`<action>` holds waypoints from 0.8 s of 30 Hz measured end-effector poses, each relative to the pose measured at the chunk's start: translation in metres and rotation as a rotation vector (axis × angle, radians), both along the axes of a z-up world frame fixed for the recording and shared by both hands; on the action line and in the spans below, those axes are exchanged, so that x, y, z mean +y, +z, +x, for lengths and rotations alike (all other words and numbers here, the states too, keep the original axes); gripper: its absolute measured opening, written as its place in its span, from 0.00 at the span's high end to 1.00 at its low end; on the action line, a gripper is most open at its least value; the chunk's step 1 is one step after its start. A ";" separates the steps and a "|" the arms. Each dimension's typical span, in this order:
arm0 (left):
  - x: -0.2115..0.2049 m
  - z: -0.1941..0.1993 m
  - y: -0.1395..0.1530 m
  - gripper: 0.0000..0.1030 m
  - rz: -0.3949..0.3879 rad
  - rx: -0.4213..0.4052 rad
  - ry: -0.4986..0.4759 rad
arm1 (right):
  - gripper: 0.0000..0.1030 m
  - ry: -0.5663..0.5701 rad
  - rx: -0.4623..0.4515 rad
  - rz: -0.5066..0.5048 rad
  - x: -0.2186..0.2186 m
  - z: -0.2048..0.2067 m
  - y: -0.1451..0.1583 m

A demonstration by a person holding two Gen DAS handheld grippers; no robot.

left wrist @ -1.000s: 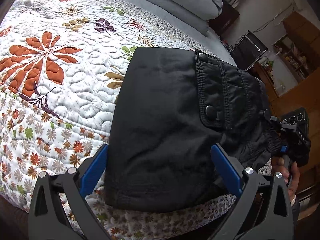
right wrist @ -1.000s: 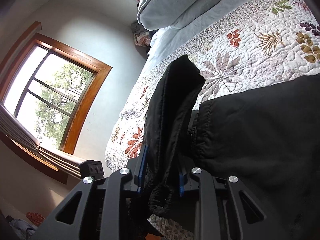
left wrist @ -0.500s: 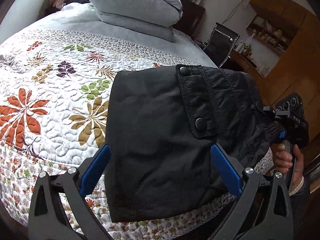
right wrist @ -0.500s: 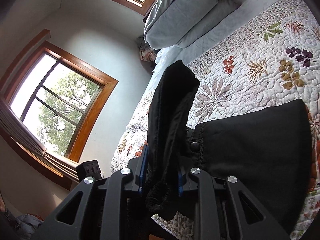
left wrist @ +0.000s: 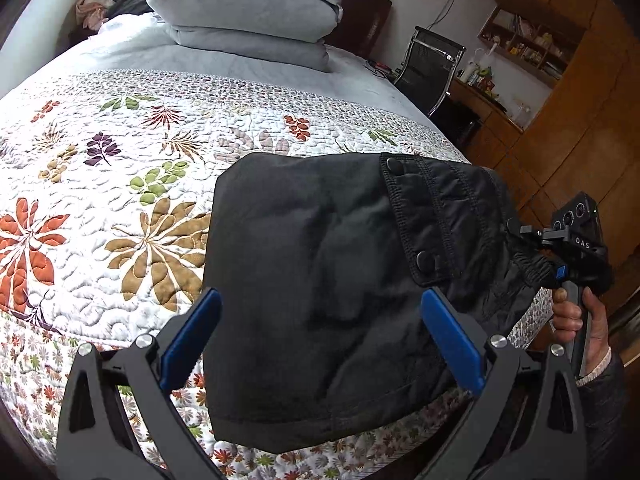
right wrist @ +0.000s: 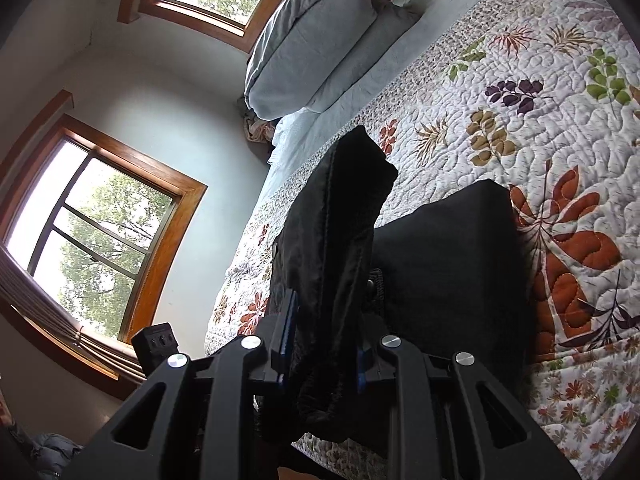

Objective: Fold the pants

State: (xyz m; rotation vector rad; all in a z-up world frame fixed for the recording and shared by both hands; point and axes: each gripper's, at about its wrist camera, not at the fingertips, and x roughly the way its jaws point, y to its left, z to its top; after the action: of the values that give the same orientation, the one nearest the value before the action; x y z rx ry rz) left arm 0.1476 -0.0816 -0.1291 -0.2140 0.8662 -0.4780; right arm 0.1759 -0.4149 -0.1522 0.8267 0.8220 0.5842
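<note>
The black pants (left wrist: 320, 288) lie as a thick folded bundle at the near edge of the quilt (left wrist: 120, 184), close to the corner where the floral border drops away. Their snap-buttoned waistband (left wrist: 432, 216) faces up on the side toward my right gripper (right wrist: 322, 354), which pinches a bunched handful of that waistband end between its blue pads (right wrist: 289, 334); the cloth stands up out of the jaws in a dark ridge. I judge this to be a late step, squaring or shifting an almost finished fold.

My left gripper (left wrist: 320, 340) hovers over the near edge of the pants with its fingers (left wrist: 190, 332) spread wide on either side of the bundle, holding nothing. Whether its tips rest on the cloth I cannot tell.

To do this well, I want the right pinch firm and low, so that the layers travel together and do not peel apart. A thick padded fabric like this probably springs open if I let go early. I should bring the left fingers down on the edge of the pants farthest from the waistband to pin it, then lay the gripped end flat and release only once it rests on the bundle.

Beyond the pants, toward the head of the bed, grey pillows (left wrist: 248, 12) are stacked; well past the waistband side stands a chair (left wrist: 432, 68).
</note>
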 end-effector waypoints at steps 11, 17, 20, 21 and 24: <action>-0.010 -0.008 0.027 0.03 0.088 -0.124 -0.001 | 0.77 -0.046 0.052 0.058 -0.019 -0.002 -0.041; -0.011 -0.011 0.034 0.03 0.097 -0.144 -0.004 | 0.77 -0.071 0.079 0.091 -0.024 -0.004 -0.060; -0.011 -0.010 0.033 0.03 0.097 -0.142 -0.007 | 0.77 -0.079 0.091 0.109 -0.025 -0.004 -0.067; -0.010 -0.009 0.032 0.03 0.096 -0.137 -0.006 | 0.77 -0.080 0.094 0.114 -0.026 -0.004 -0.069; 0.002 -0.003 0.019 0.03 0.082 -0.088 0.010 | 0.77 -0.082 0.105 0.126 -0.027 -0.005 -0.073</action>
State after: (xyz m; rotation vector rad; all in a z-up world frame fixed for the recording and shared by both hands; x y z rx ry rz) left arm 0.1448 -0.0801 -0.1103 -0.1211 0.7968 -0.4383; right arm 0.1714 -0.4414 -0.2250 1.0086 0.8488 0.5275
